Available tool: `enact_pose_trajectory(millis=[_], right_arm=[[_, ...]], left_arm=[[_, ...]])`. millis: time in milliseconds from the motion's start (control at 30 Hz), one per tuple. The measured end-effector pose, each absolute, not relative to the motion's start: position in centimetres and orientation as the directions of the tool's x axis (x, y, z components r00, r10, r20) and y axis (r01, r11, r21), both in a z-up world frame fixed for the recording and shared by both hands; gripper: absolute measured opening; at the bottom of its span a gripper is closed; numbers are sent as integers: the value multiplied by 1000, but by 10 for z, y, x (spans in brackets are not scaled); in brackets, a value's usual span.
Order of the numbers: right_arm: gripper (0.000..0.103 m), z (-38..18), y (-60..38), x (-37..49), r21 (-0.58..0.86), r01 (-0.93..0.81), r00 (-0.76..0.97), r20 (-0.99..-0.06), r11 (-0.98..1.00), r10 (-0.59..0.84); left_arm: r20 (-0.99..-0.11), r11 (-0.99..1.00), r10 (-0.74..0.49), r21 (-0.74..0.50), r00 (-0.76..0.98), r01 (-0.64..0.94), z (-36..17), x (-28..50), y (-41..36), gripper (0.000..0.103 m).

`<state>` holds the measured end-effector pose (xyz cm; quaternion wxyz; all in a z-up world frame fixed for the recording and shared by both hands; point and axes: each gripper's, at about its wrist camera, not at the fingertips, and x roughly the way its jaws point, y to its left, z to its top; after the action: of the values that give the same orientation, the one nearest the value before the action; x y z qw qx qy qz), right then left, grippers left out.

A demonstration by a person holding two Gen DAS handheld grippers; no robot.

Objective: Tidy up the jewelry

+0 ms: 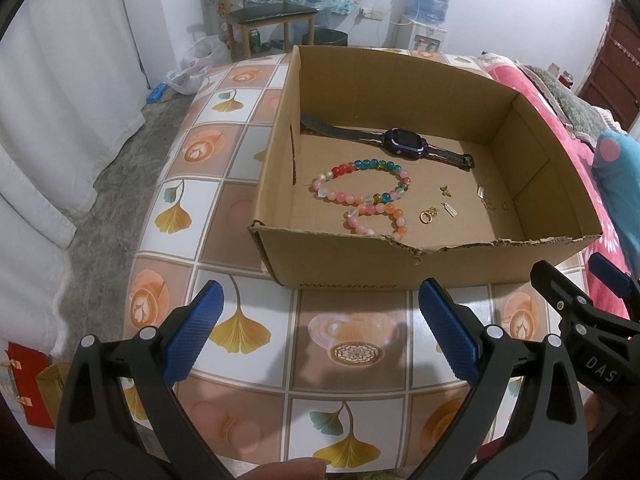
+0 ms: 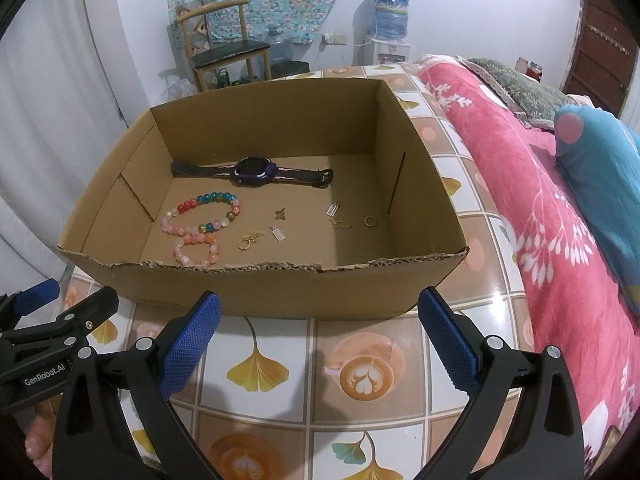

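An open cardboard box stands on the tiled table. Inside lie a purple smartwatch, a multicoloured bead bracelet, a pink-orange bead bracelet, and several small gold rings and charms. My left gripper is open and empty in front of the box. My right gripper is open and empty, also in front of the box. Each gripper shows at the edge of the other's view.
The table has a tile-pattern cover. A bed with a red blanket and teal pillow lies to the right. A chair and water dispenser stand at the far wall.
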<state>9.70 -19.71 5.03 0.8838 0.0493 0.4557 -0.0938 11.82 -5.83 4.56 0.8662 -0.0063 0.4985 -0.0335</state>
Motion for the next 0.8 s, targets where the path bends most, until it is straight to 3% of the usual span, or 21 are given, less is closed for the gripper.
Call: enact_pose_trajectory(millis=[800], right_arm=[[96, 48, -196, 98, 1, 209, 563, -818, 978, -120]], left_arm=[[-866, 998, -66, -48, 496, 50, 43, 118, -58, 95]])
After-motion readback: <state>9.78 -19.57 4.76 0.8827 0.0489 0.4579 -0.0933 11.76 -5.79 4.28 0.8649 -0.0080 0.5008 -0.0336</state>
